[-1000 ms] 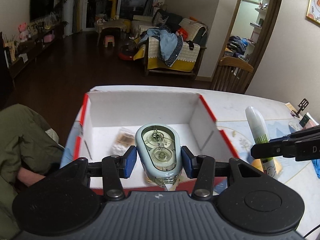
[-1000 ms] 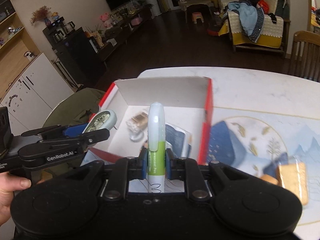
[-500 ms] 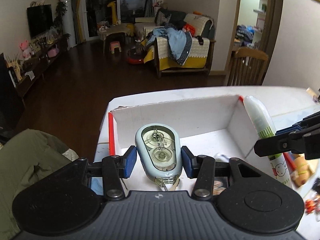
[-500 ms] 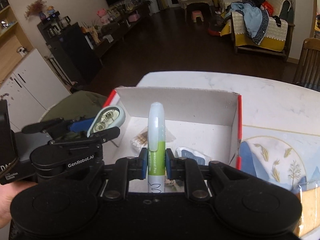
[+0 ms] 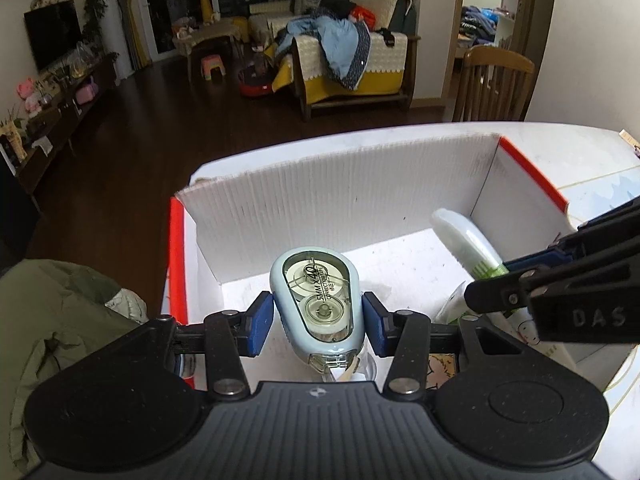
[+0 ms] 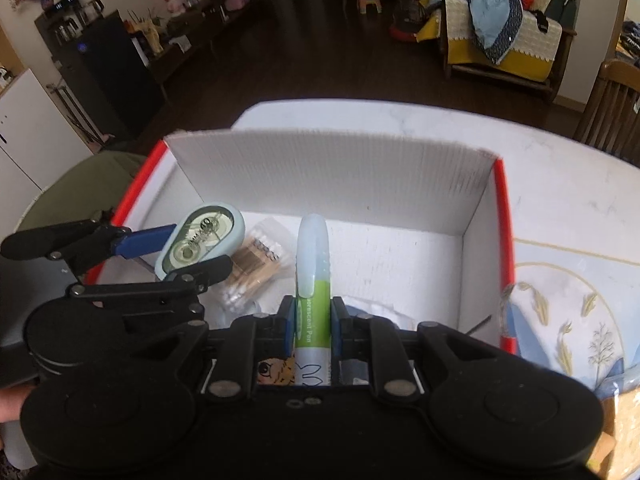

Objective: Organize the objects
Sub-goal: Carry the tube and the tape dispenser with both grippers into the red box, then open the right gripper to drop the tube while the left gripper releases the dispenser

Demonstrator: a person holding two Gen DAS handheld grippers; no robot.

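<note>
My left gripper (image 5: pixel 318 320) is shut on a pale blue correction tape dispenser (image 5: pixel 318 296) and holds it over the left part of a white cardboard box with red edges (image 5: pixel 340 200). The tape also shows in the right wrist view (image 6: pixel 200 246). My right gripper (image 6: pixel 312 330) is shut on a green and white fluorescent pen (image 6: pixel 312 280) and holds it over the middle of the same box (image 6: pixel 332 176). The pen shows at the right of the left wrist view (image 5: pixel 468 248). The two grippers are side by side above the box.
Inside the box lie a packet of cotton swabs (image 6: pixel 258 258) and some small cards (image 6: pixel 276 374). The box stands on a white table with a blue patterned mat (image 6: pixel 568 304) to its right. A wooden chair (image 5: pixel 494 80) stands behind the table.
Both grippers have moved forward and down over the box, each still holding its object. The box now fills more of both views.
</note>
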